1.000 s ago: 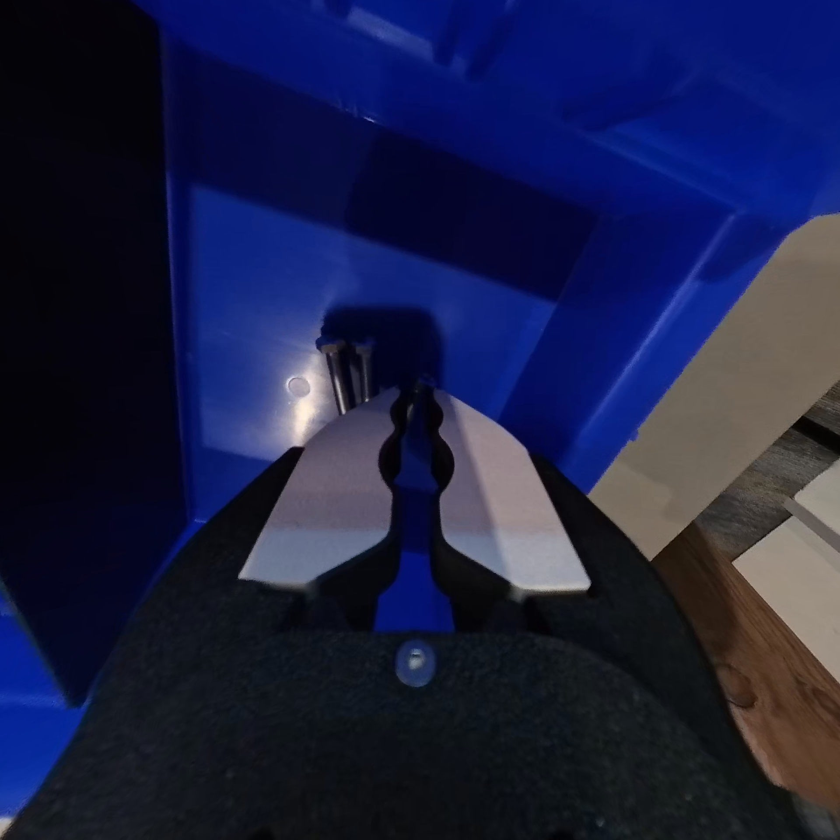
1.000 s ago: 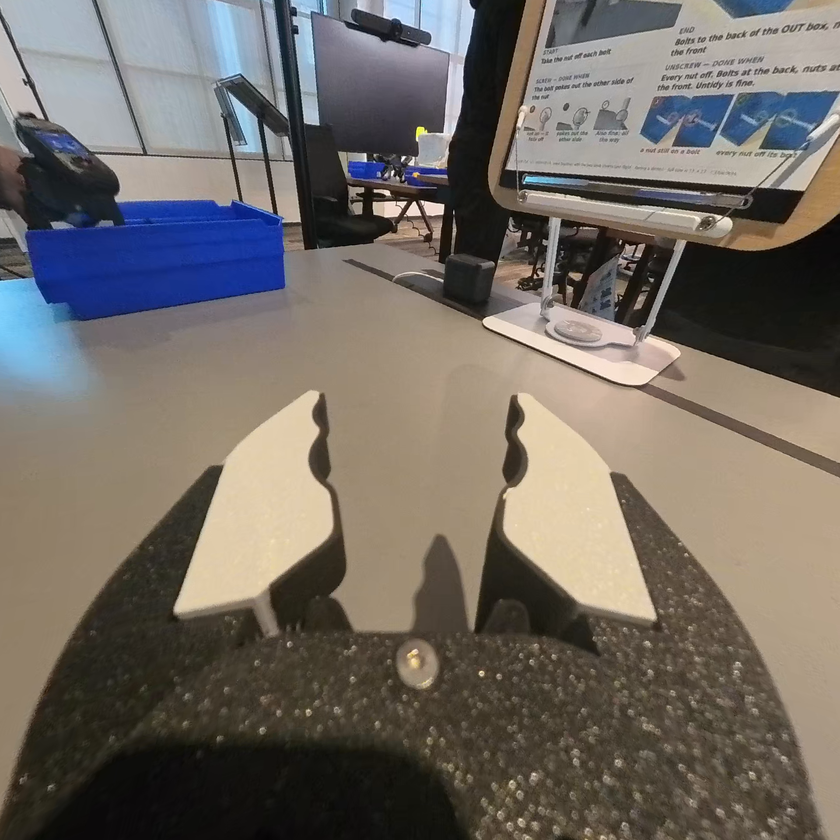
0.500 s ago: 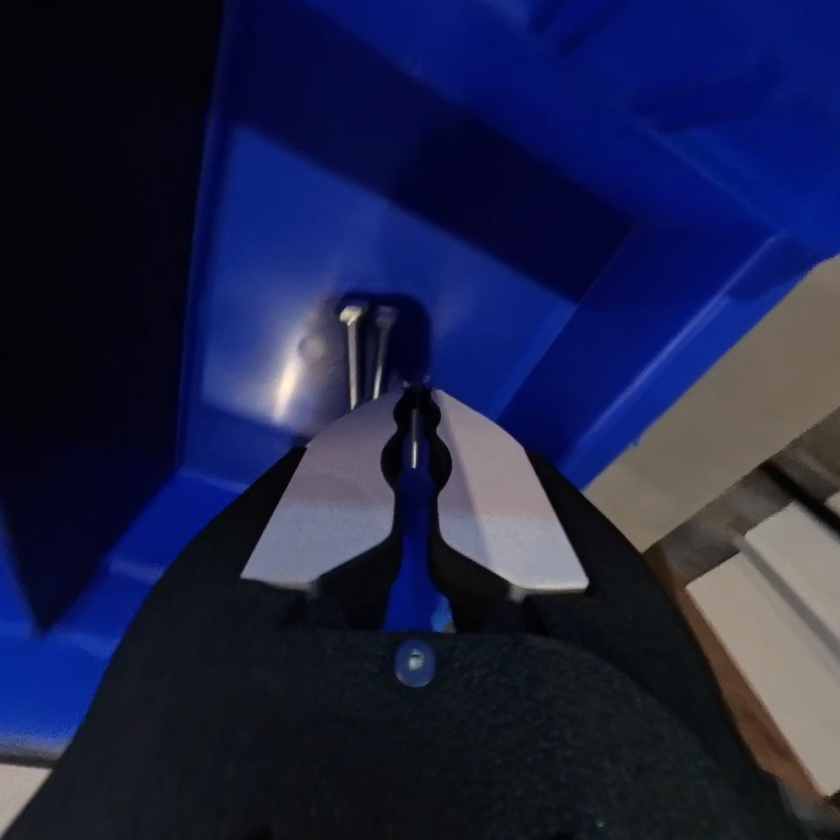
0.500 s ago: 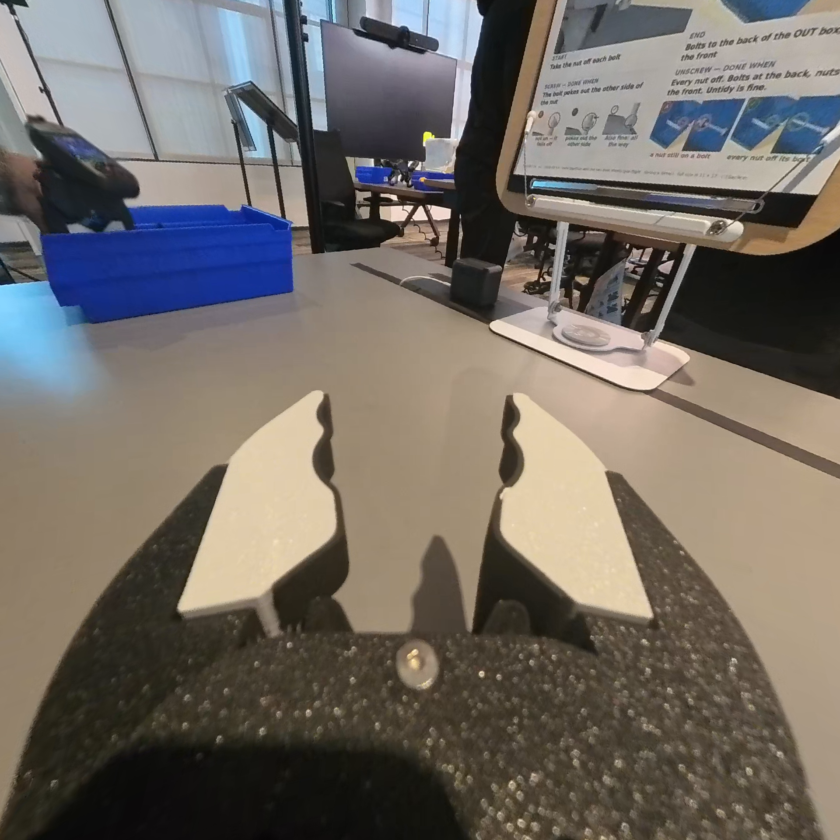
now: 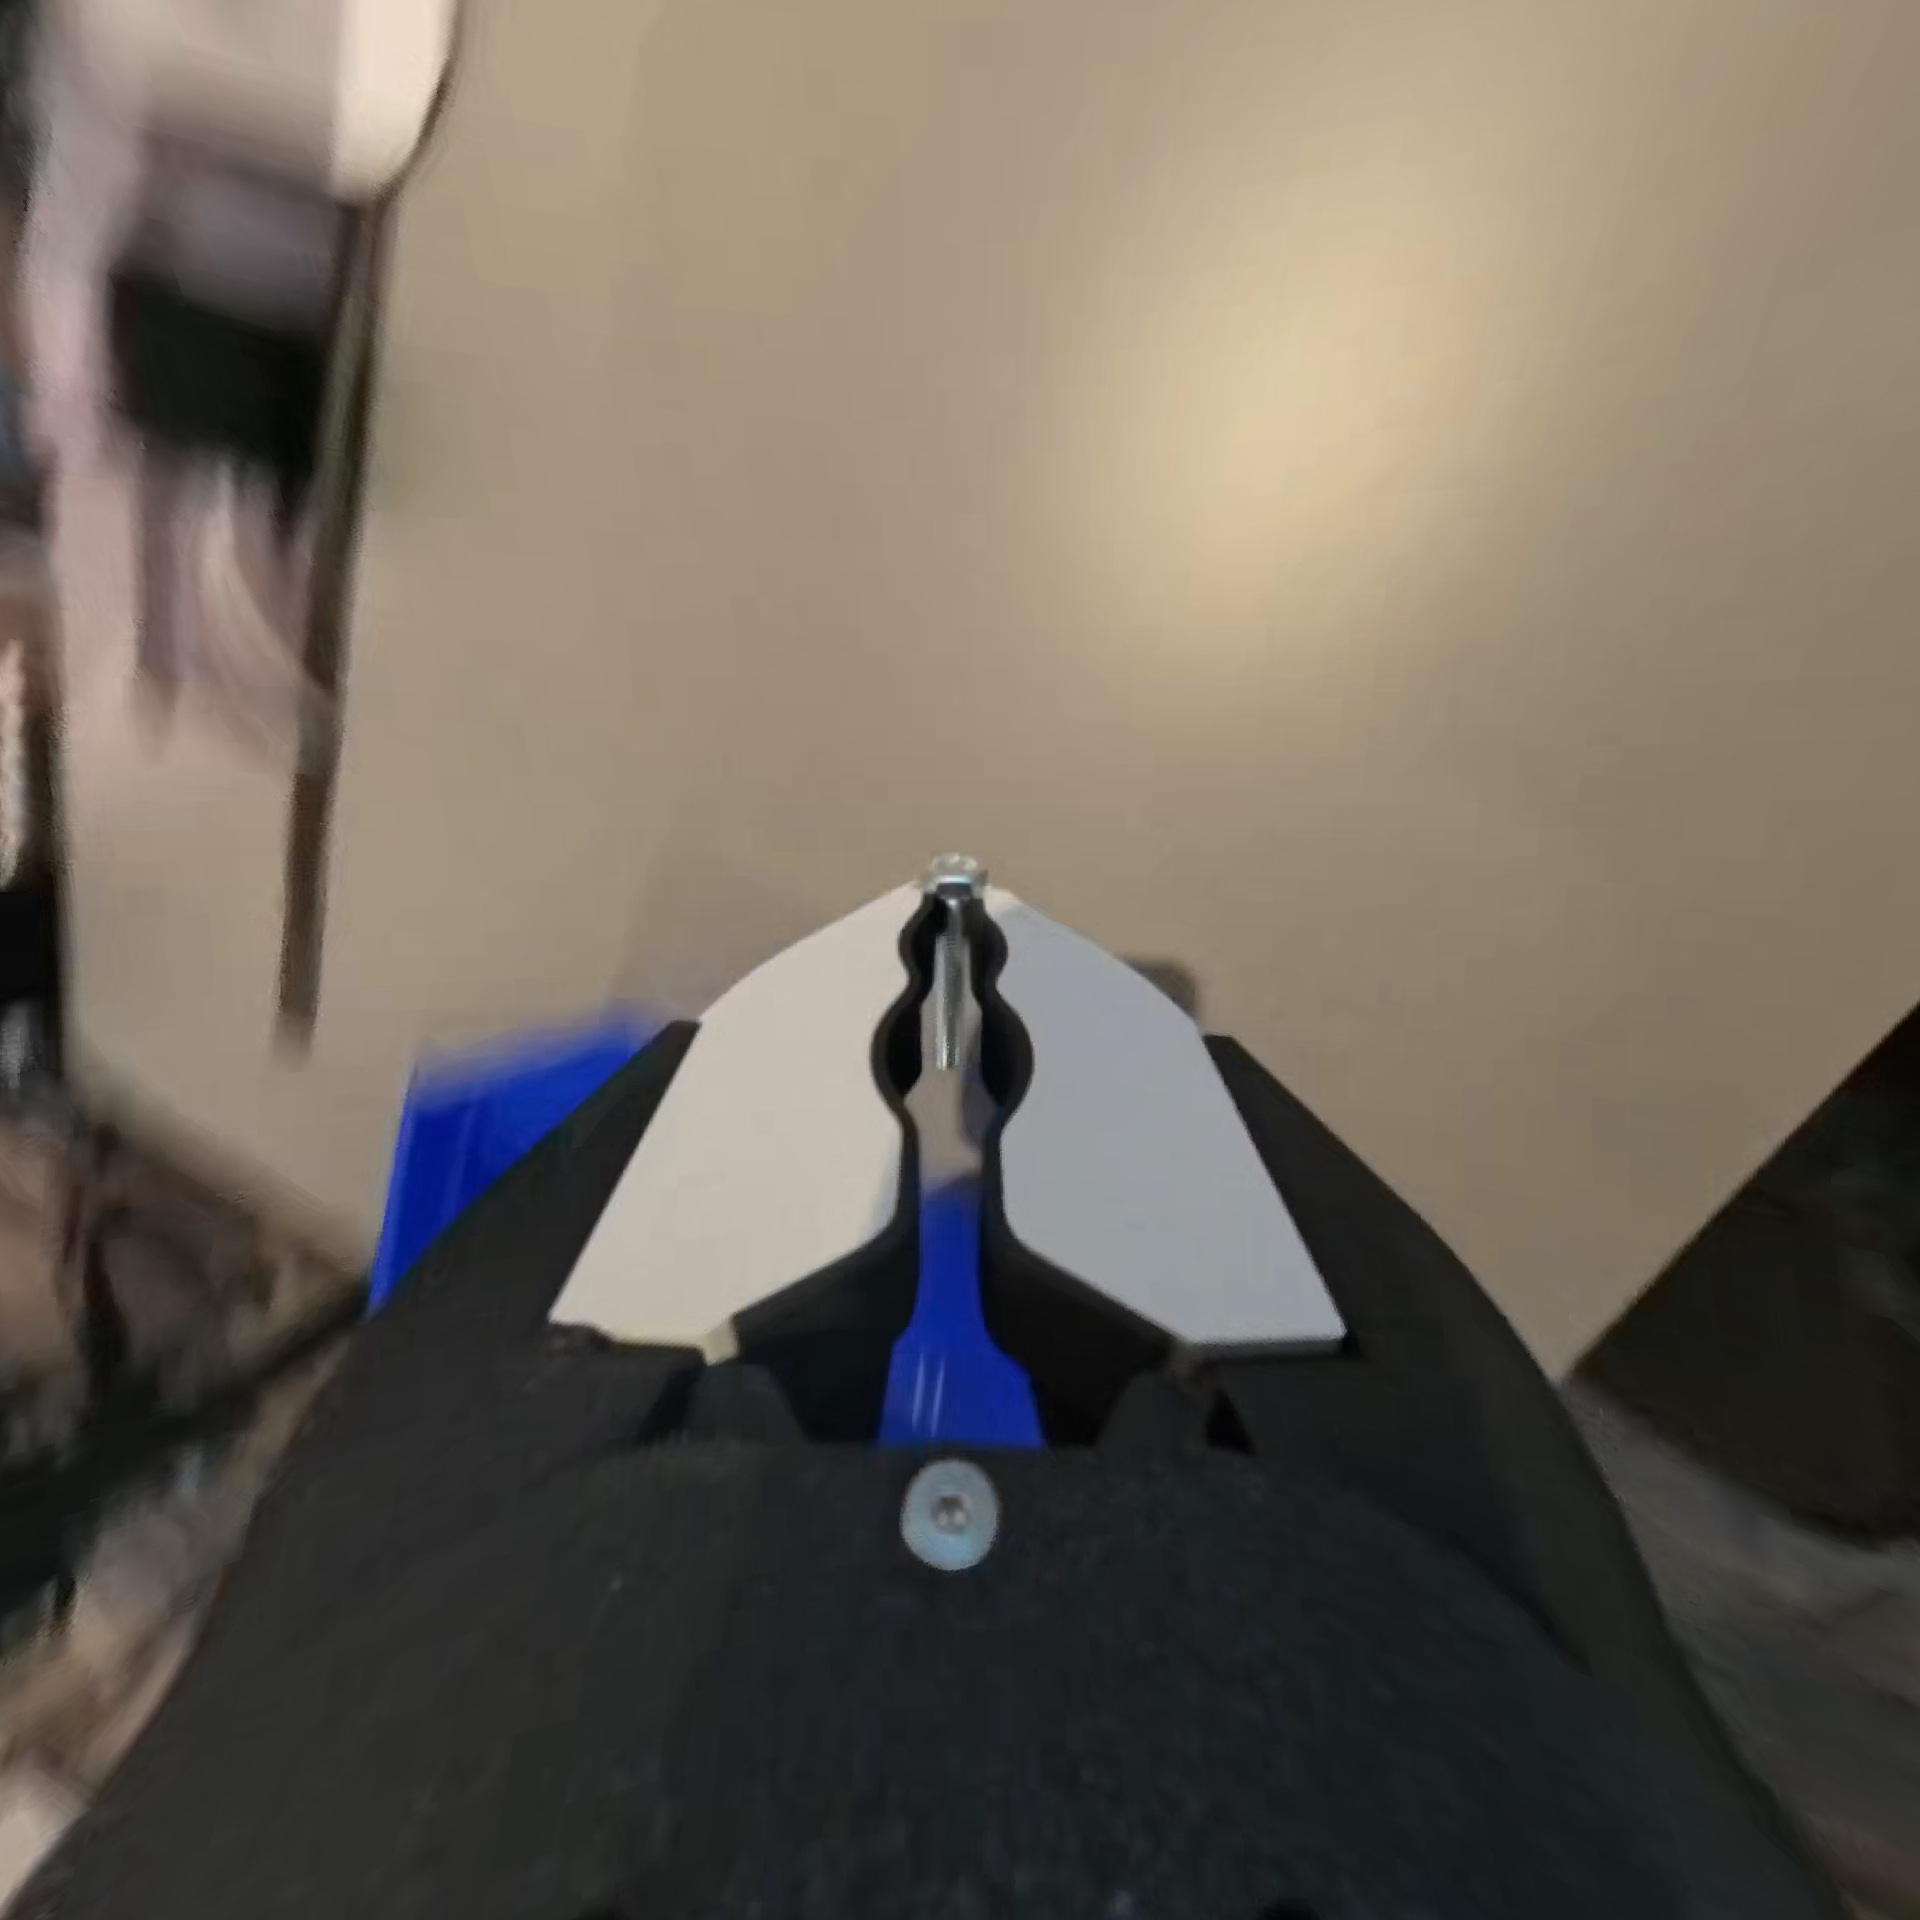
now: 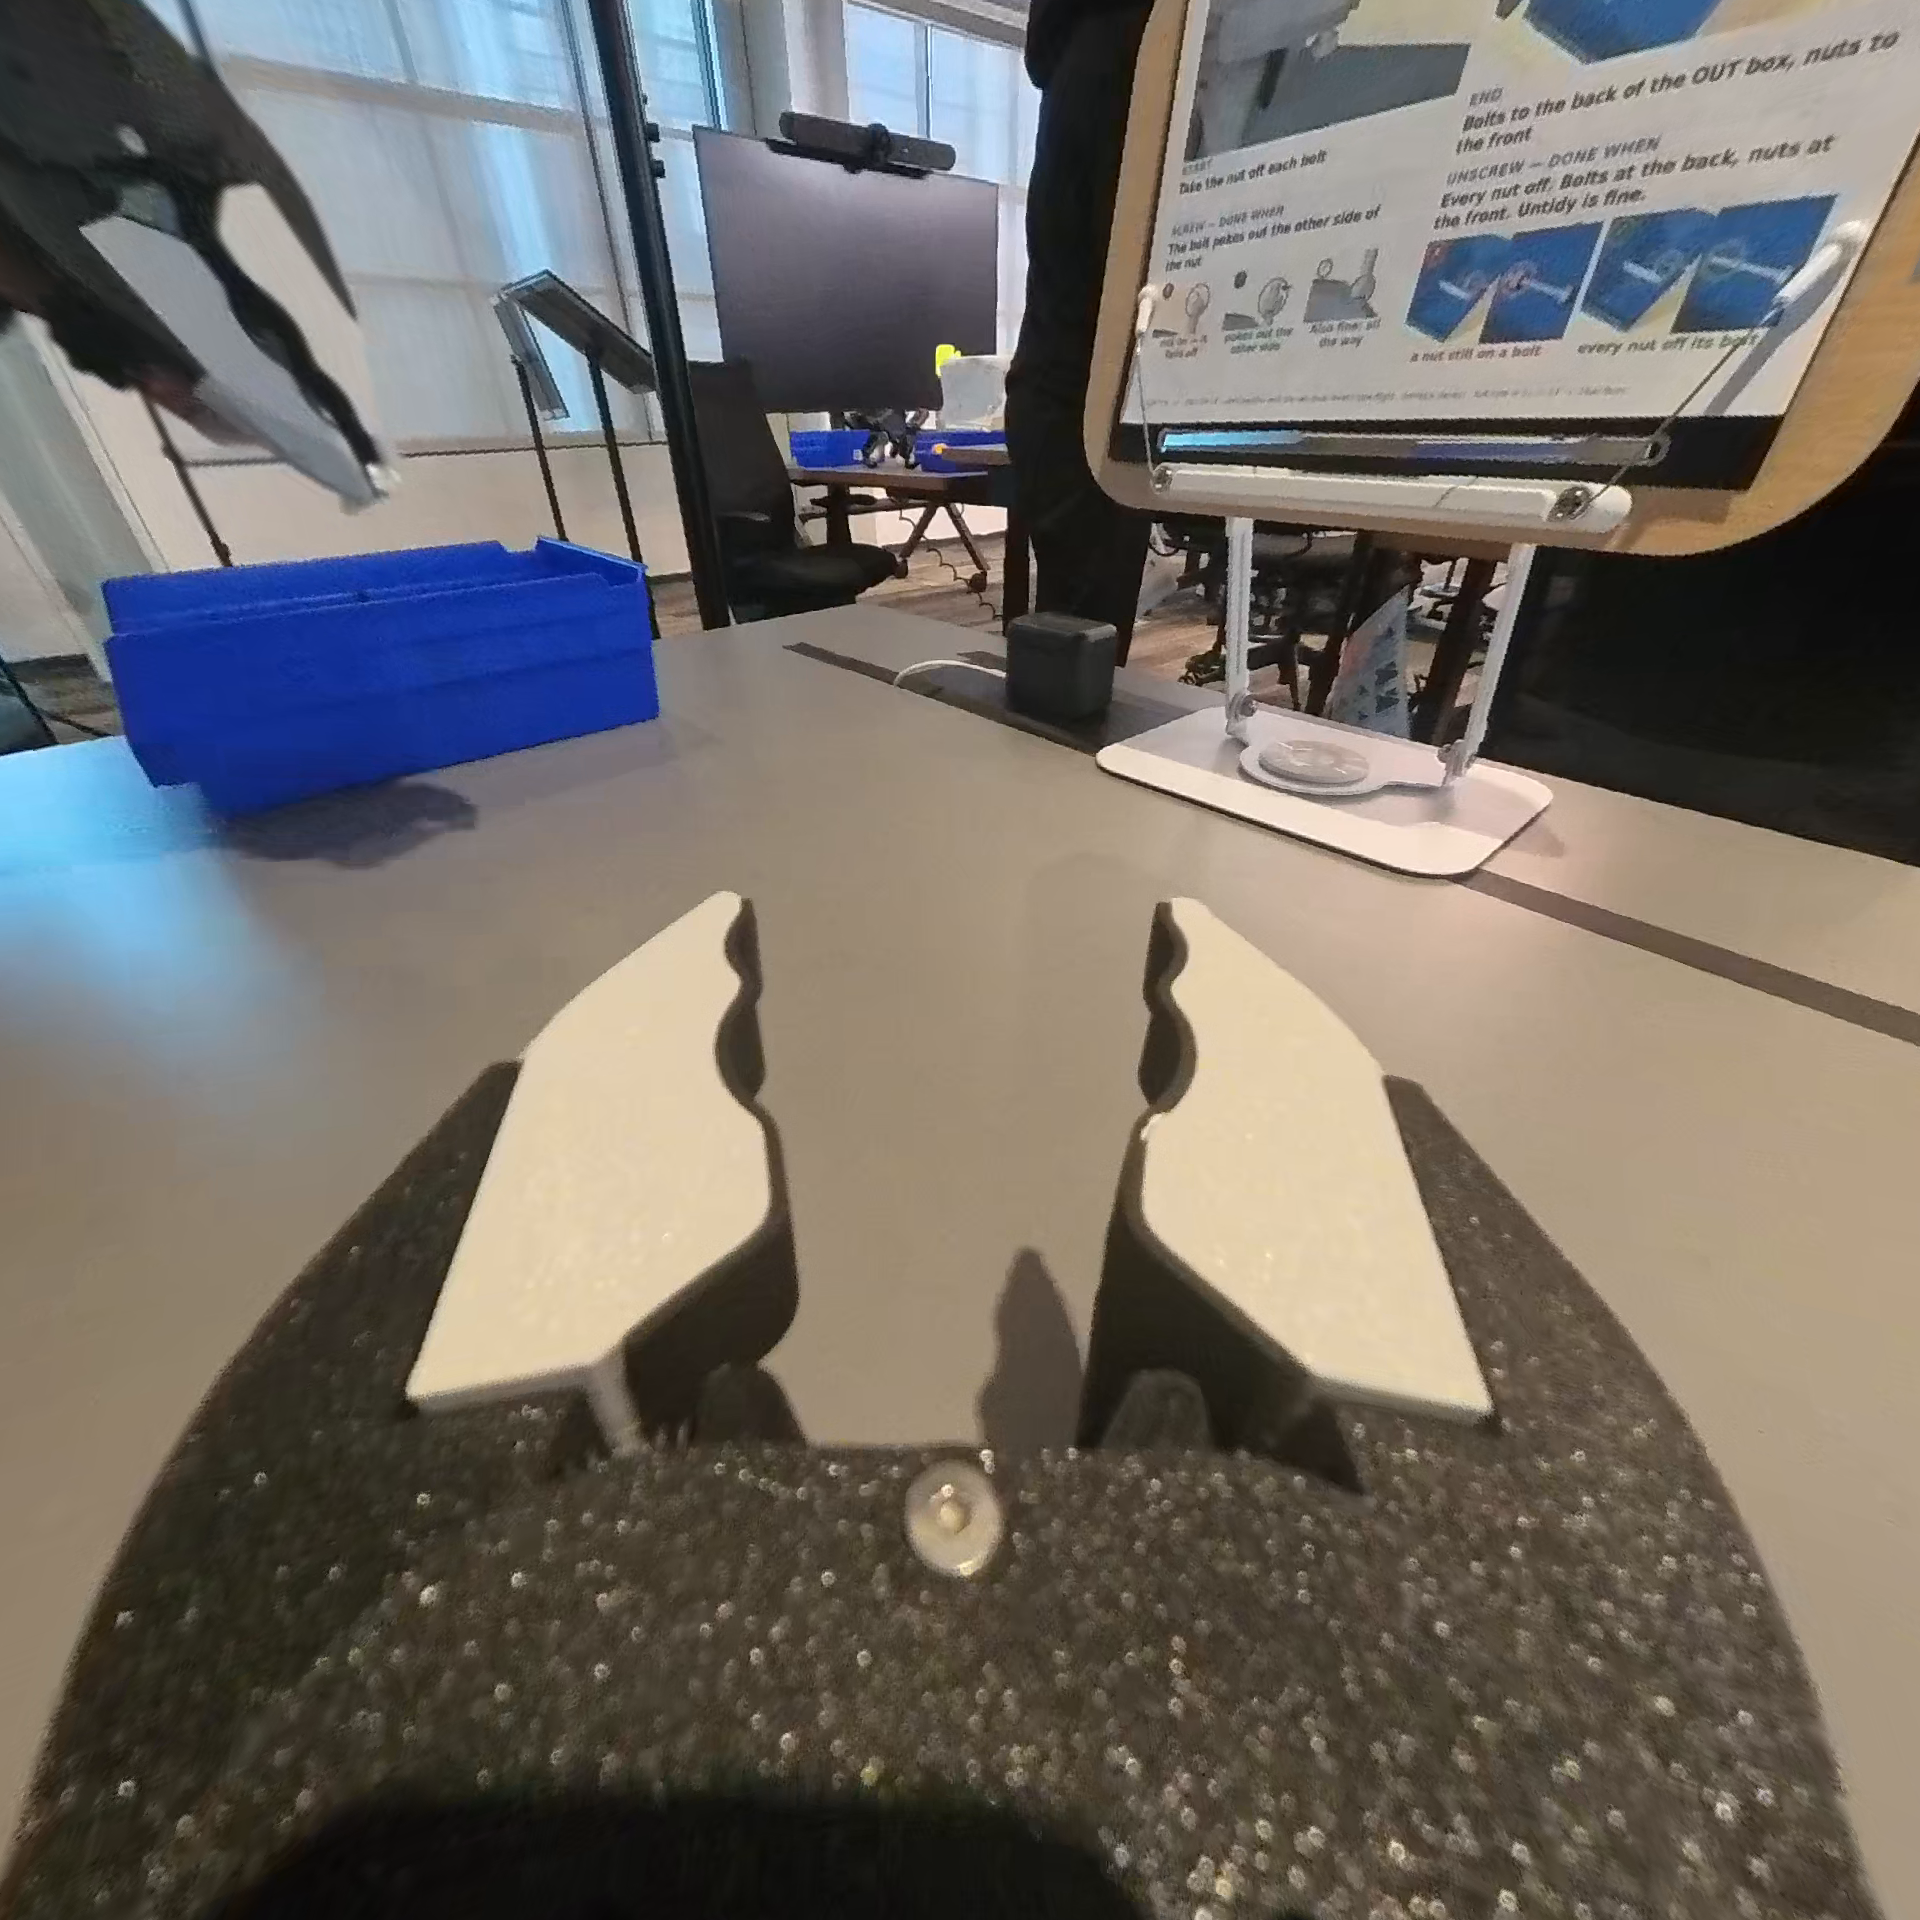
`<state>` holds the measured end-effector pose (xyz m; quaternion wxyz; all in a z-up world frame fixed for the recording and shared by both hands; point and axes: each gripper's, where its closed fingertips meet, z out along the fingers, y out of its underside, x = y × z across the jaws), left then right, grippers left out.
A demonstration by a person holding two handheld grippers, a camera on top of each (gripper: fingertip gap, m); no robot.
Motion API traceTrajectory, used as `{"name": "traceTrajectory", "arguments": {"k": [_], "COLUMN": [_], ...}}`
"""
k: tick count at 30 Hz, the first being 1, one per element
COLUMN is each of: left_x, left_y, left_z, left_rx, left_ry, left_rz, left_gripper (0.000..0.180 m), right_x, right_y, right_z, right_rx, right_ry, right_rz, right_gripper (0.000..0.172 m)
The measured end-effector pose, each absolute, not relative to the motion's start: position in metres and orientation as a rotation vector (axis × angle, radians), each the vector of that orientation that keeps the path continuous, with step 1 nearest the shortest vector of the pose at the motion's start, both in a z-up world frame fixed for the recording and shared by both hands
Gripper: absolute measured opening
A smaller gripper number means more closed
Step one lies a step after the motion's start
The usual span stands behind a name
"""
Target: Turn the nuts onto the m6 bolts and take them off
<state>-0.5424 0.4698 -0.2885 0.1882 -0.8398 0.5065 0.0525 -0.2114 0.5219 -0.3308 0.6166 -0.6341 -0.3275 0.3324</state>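
The left gripper [image 5: 951,904] has risen out of the blue bin [image 6: 384,665] and now hangs above it, pinching a bolt [image 5: 948,977].
Its smooth white scalloped fingers [image 5: 790,1122] press on the threaded silver shank, hex head poking past the tips. Right of the glossy, ribbed plastic bin, the right gripper [image 6: 951,935] points level over the matte grey table [image 6: 935,831], spread wide and bare.

- Smooth grey table [image 6: 935,852] with a dark seam strip.
- Blue plastic bin [image 6: 384,665] at its far left.
- Small black cube [image 6: 1060,665] right of the bin.
- White flat stand base [image 6: 1351,800] right of the cube.
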Motion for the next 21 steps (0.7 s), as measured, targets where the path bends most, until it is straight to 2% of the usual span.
{"name": "traceTrajectory", "arguments": {"k": [5, 10, 21], "left_x": [-0.406, -0.357, -0.356], "left_y": [0.487, 0.492, 0.496], "left_z": [-0.350, -0.407, -0.446], "left_rx": [-2.259, -2.275, -2.337], "left_ry": [1.628, 1.779, 1.838], "left_rz": [-0.127, -0.204, -0.185], "left_gripper": [0.005, 0.005, 0.005], "right_x": [-0.209, -0.207, -0.204], "right_y": [0.523, 0.525, 0.525], "right_z": [-0.333, -0.337, -0.335], "right_rx": [-1.466, -1.484, -1.488], "right_ry": [-0.762, -0.769, -0.755], "right_rz": [0.742, 0.721, 0.742], "right_gripper": [0.070, 0.071, 0.072]}}
